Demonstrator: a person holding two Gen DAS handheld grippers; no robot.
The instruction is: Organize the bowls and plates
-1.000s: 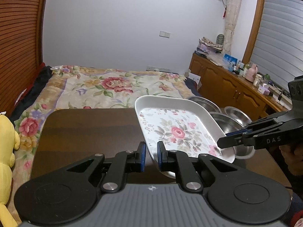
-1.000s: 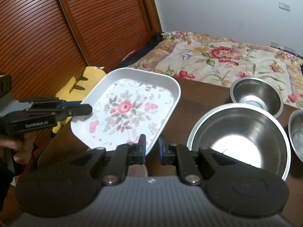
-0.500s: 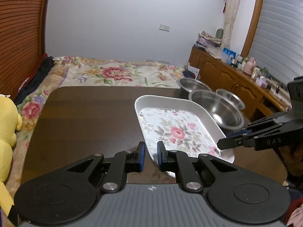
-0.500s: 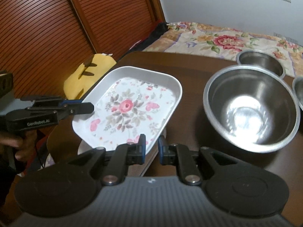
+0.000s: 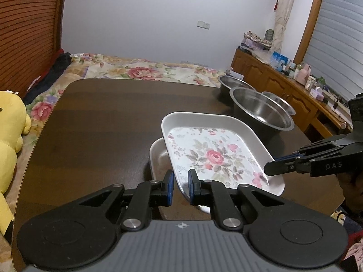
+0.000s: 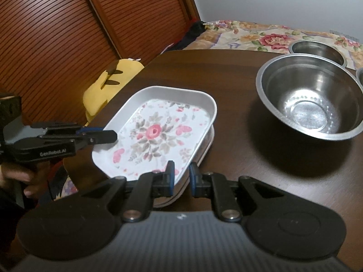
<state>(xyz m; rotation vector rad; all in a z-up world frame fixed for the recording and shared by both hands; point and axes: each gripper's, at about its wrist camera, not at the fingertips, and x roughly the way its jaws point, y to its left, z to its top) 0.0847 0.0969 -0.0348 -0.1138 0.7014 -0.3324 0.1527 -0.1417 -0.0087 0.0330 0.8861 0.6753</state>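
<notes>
Near the front edge of the dark wooden table (image 5: 95, 122), I hold a floral plate (image 5: 211, 156) between my two claws. My left gripper (image 5: 180, 187) has its blue-padded fingers nearly closed on the plate's near rim, with only the thin rim between them. My right gripper (image 6: 182, 176) pinches the rim on the opposite side in the same way, its fingers drawn almost together. From the left wrist view, the right gripper comes in from the right side of the frame, its tips on the plate's right corner; from the right wrist view, the left gripper reaches in from the left and sits on the plate's left corner.

The floral plate is rectangular with rounded corners, white-rimmed, with a pink rose in the middle. It sits over a second white plate (image 5: 158, 156), whose rim peeks out along the left side in the left wrist view and under the far edge in the right wrist view. I cannot tell whether the two are touching all round or whether the upper one is slightly raised.

Toward the table's far right corner stand three steel bowls: a large bowl (image 6: 310, 95) nearest the plates, a smaller bowl (image 6: 317, 49) behind it at the far edge, and a third bowl (image 5: 280, 104) just beside the large one. A yellow plush toy (image 5: 9, 136) lies off the table's left edge, on a floral bedspread (image 5: 140, 71).
</notes>
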